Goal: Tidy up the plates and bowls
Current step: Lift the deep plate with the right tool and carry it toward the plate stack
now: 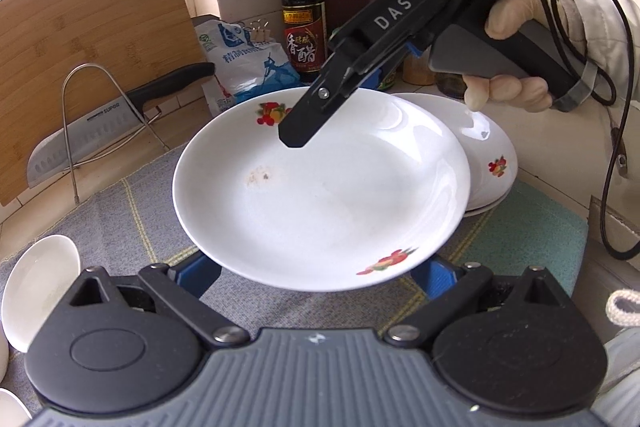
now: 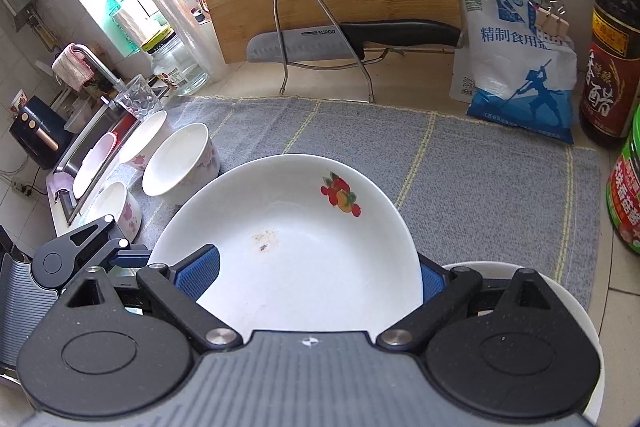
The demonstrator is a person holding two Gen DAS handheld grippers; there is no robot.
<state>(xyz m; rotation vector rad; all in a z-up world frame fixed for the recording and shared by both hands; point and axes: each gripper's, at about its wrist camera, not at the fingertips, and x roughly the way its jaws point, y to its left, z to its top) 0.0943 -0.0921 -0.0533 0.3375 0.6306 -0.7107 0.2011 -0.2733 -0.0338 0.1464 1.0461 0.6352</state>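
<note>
The plate [image 1: 324,191], white w/ fruit decals, hangs in the air over the grey mat [image 1: 132,211], carried from two sides at once: the left tool [image 1: 320,277] has its blue pads either side of the near rim w/ the rim sitting between/over them, and the right tool [image 1: 294,135] comes down onto the far rim next to a decal. From the right wrist view the right tool [image 2: 318,277] has its pads well apart w/ the plate between them, so it looks open or only loosely around the rim; can't tell if either tool really clamps. Main risk, imo: a smooth glazed rim held at thin edges slips if one tool lets go before the other is firm, and the plate drops onto the mat or clips the stacked plates [image 1: 490,167] just behind it toward the right end of the bench, chipping both. Also bowls [image 2: 180,163] cluster at the mat's left edge by the sink, and the knife [image 2: 304,45] in its rack sits at the back edge, so a wide swing could hit them. A dried food spot marks the plate centre. Plate is round, so no true long axis; it faces up, tilted a bit, far-right rim higher in the left wrist view.
</note>
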